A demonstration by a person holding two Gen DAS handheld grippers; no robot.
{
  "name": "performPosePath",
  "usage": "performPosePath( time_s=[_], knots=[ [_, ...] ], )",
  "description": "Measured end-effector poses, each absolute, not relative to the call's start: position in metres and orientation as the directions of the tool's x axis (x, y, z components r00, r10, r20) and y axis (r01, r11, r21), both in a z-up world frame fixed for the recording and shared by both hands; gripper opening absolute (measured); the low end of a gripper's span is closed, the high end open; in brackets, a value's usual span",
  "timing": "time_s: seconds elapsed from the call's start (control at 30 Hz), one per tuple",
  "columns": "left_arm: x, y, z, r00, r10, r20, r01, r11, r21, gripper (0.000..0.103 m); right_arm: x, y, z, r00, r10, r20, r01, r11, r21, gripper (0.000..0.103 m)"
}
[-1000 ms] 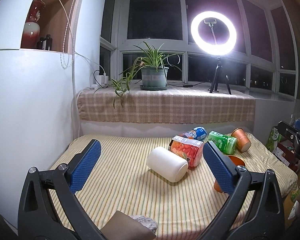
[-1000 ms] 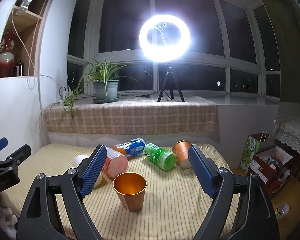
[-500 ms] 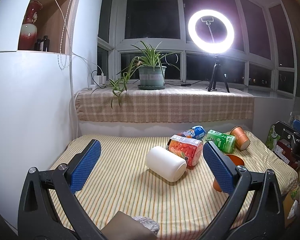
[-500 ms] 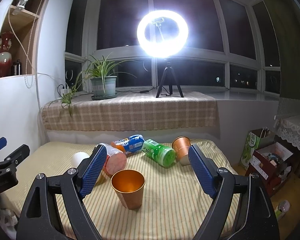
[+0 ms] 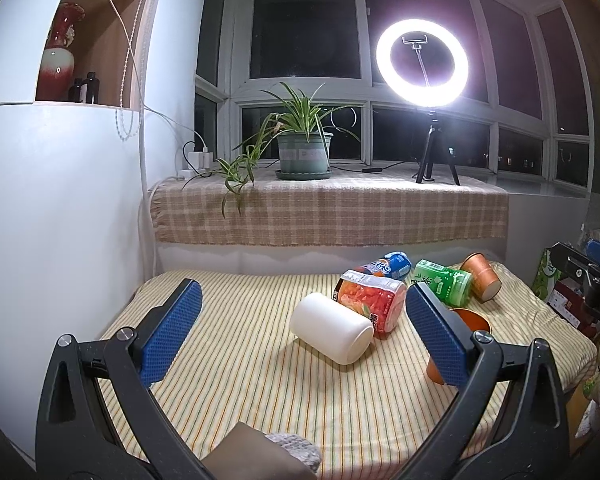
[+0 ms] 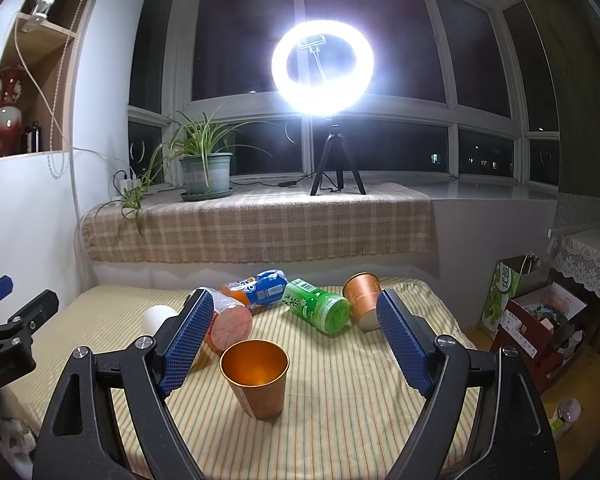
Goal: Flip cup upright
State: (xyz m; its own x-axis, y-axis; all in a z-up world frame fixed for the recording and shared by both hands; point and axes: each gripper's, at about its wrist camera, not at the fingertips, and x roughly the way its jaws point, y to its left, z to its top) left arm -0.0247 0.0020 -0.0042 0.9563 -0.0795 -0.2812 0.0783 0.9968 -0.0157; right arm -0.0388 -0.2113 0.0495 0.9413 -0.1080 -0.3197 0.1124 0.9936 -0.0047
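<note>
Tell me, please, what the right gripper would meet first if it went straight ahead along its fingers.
Most likely the upright copper-coloured metal cup, standing on the striped cloth between and just ahead of the open right gripper. Depth is hard to judge in this fisheye view, so it might pass slightly above the rim.

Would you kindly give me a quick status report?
Both grippers, left and right, open, empty. Near copper cup upright; far copper cup on its side. Green can beside it.

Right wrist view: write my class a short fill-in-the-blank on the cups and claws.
1. The near copper cup stands ____ on the striped cloth.
2. The far copper cup lies on its ____.
3. The right claw is ____, holding nothing.
4. Beside the far cup lies a ____ bottle.

Answers: upright; side; open; green
</note>
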Motion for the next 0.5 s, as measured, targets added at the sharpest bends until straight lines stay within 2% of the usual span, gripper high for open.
performPosePath(
  time_s=[0.5],
  knots=[
    [-0.0191, 0.0039, -0.0062, 0.961, -0.049, -0.271, 0.054, 0.999, 0.009, 0.103, -0.0368, -0.2124, 0.0462, 0.938, -0.107, -0.331, 0.111, 0.994, -0.006, 0.083]
  ],
)
